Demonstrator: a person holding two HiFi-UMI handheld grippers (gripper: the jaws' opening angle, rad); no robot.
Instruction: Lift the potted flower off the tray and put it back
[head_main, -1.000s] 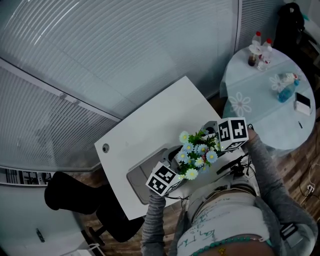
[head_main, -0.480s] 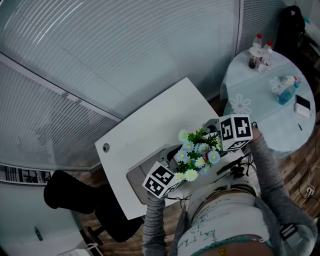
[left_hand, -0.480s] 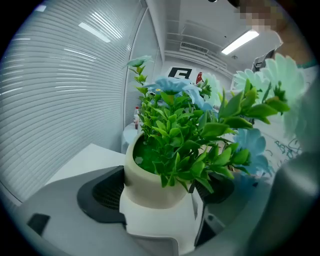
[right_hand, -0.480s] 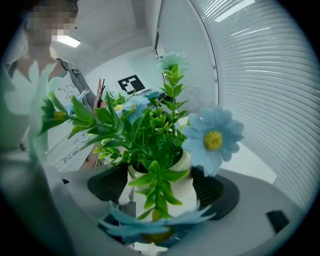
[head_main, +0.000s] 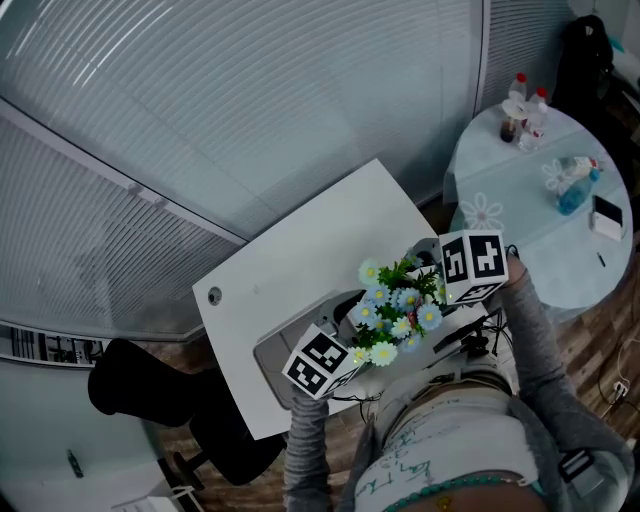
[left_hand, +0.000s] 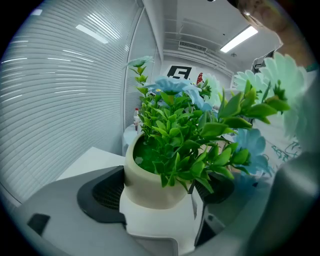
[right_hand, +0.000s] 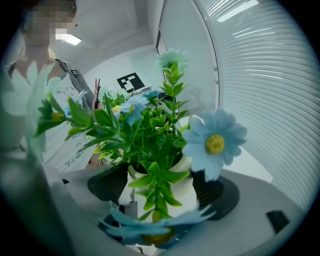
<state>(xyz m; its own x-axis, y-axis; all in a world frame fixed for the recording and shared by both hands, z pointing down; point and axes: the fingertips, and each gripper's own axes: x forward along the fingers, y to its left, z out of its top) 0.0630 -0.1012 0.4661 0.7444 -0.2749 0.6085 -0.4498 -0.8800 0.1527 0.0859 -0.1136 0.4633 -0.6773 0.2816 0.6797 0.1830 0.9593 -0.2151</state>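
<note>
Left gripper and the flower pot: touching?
Touching. The left gripper view shows the left gripper closed on the flower pot, with one dark pad flush against the pot's wall and no gap.

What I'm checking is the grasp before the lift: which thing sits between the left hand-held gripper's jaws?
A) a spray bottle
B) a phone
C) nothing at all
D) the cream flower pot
D: in the left gripper view the cream flower pot sits between the dark pads of the left hand-held gripper.
</note>
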